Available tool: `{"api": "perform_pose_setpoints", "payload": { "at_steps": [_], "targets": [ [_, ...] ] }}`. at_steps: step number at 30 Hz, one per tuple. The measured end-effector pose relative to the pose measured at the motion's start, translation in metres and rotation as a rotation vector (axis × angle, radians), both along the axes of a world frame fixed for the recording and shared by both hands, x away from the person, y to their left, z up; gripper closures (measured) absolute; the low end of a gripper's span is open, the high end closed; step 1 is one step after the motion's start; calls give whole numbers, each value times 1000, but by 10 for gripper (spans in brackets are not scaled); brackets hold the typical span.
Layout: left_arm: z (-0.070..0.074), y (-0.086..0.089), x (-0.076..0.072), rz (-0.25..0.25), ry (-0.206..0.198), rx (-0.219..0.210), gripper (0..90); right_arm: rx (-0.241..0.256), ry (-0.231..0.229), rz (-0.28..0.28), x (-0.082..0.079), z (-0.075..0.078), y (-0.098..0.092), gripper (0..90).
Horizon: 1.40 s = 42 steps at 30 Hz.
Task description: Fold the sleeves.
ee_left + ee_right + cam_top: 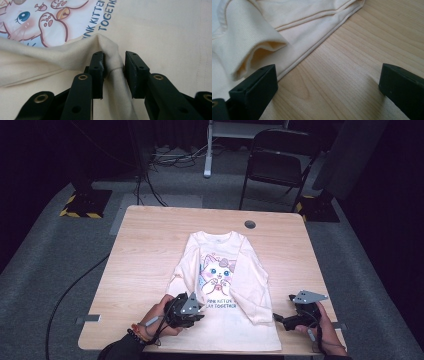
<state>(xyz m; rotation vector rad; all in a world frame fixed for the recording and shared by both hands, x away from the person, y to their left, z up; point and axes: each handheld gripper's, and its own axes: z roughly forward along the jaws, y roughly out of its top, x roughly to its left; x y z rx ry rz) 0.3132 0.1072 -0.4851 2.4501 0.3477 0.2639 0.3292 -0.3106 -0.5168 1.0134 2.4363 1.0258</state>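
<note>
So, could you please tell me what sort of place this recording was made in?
Probably a recording studio or lab, not a home: black curtains ring the wooden table, cables trail over grey carpet, and a folding chair stands behind.

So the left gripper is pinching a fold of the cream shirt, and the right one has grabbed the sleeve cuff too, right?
Not quite. The left gripper does pinch a fold of the shirt, but the right gripper has grabbed nothing: in the right gripper view its jaws stand wide apart over bare table, with the cuff lying beside them.
</note>
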Motion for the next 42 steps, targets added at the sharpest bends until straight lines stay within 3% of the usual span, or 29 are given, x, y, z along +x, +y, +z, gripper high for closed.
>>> {"api": "perform_pose_setpoints", "payload": {
  "at_steps": [12,17,23,26,30,35,42],
  "targets": [
    [-5,1,2,-2,18,-7,598,0,0,0,0,0,0,19],
    [-10,0,7,61,36,4,393,0,0,0,0,0,0,19],
    [-15,1,8,64,69,-47,156,0,0,0,0,0,0,19],
    [-14,1,7,55,71,-58,110,0,0,0,0,0,0,19],
    [-10,3,6,47,104,-108,91,0,0,0,0,0,0,19],
    [-7,5,4,43,91,-108,73,0,0,0,0,0,0,19],
    [-5,13,7,75,85,-125,70,0,0,0,0,0,0,19]
  ]
}}
